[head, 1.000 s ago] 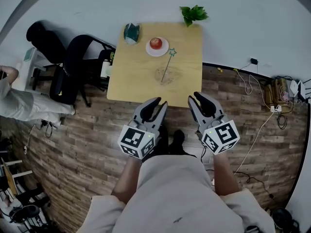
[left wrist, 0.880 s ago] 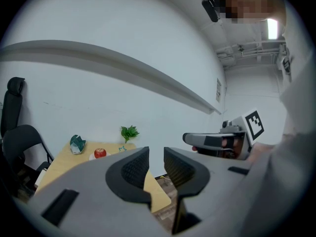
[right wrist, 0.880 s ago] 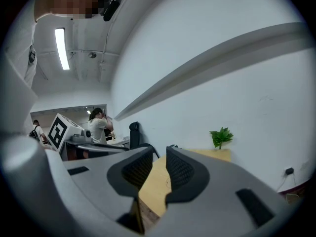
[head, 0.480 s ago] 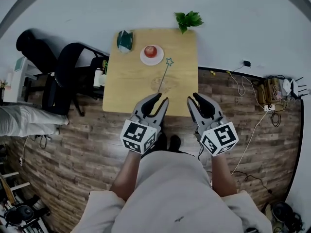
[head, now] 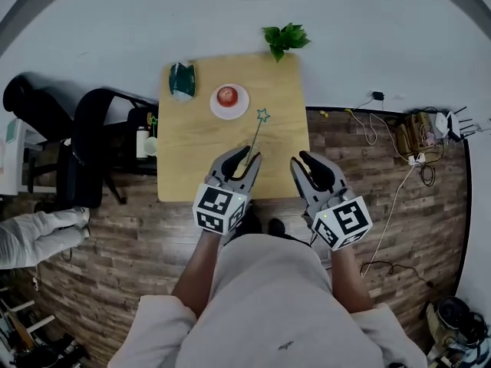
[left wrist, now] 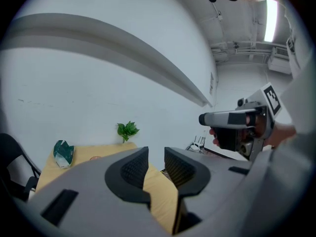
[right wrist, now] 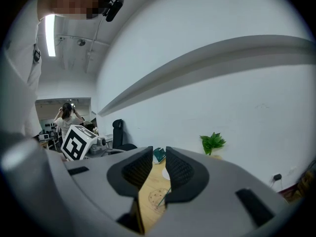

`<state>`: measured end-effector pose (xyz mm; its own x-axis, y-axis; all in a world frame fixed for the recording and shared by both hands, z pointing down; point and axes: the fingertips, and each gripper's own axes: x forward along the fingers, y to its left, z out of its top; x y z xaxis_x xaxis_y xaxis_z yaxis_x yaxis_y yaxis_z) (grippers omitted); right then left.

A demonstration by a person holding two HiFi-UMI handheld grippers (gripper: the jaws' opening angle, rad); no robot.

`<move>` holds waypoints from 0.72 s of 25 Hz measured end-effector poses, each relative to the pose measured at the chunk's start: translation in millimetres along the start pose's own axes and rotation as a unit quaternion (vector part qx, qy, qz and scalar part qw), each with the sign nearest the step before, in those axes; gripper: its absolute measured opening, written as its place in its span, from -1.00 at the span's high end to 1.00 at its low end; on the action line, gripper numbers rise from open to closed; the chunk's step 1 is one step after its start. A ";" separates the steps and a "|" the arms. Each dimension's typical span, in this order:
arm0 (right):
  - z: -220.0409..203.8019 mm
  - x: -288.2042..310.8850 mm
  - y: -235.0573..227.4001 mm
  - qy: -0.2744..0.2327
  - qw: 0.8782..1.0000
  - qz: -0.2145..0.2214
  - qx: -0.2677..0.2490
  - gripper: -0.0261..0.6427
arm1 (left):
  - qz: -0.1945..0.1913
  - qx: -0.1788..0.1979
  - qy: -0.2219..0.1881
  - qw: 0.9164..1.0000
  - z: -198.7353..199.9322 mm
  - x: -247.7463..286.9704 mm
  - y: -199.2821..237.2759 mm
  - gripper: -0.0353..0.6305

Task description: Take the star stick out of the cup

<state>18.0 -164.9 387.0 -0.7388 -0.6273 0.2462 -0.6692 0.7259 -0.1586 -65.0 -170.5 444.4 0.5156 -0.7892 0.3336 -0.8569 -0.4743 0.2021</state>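
Approach to the cup, nothing gripped yet

The task is at its first step, the reach. The star stick (head: 257, 131) stands tilted in the clear cup (right wrist: 155, 197), with the star end up and leaning toward the far side. The cup sits on the near half of the wooden surface (head: 196, 156). In the head view it is hard to see, because it is transparent and lies just past the tips of the left gripper (head: 247, 156).

Both grippers are held side by side over the near edge of the surface, and both point forward. The left gripper is the one closer to the stick. The right gripper (head: 301, 161) is a little apart from it, to the right. The forearms are drawn in near the body and the elbows are bent.

On each gripper the jaws stand a narrow gap apart with nothing between them. Through the gap of the right one, the cup and the stick are seen on the surface ahead.

Farther back there are a plate (head: 241, 109) with an apple (head: 227, 95), a green bag (head: 182, 80) and a plant (head: 284, 38).

I judge that the next move needs one gripper to steady the cup, since it looks light. The other gripper must close on the thin stick and lift it along its lean.
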 end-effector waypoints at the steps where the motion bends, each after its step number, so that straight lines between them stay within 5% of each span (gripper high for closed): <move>1: -0.1 4.3 -1.0 0.002 1.000 -0.003 0.001 0.68 | -0.003 -0.001 0.004 1.000 -1.7 3.6 5.1 0.65; 18: -15.8 38.2 -23.2 0.034 0.997 -0.063 0.019 0.69 | -0.060 -0.005 0.062 0.996 -32.4 56.9 48.6 0.65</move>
<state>6.6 -201.2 415.2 -0.6431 -0.6908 0.3304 -0.7594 0.6309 -0.1590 -77.3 -225.9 503.1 0.6110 -0.6724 0.4177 -0.7893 -0.5578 0.2567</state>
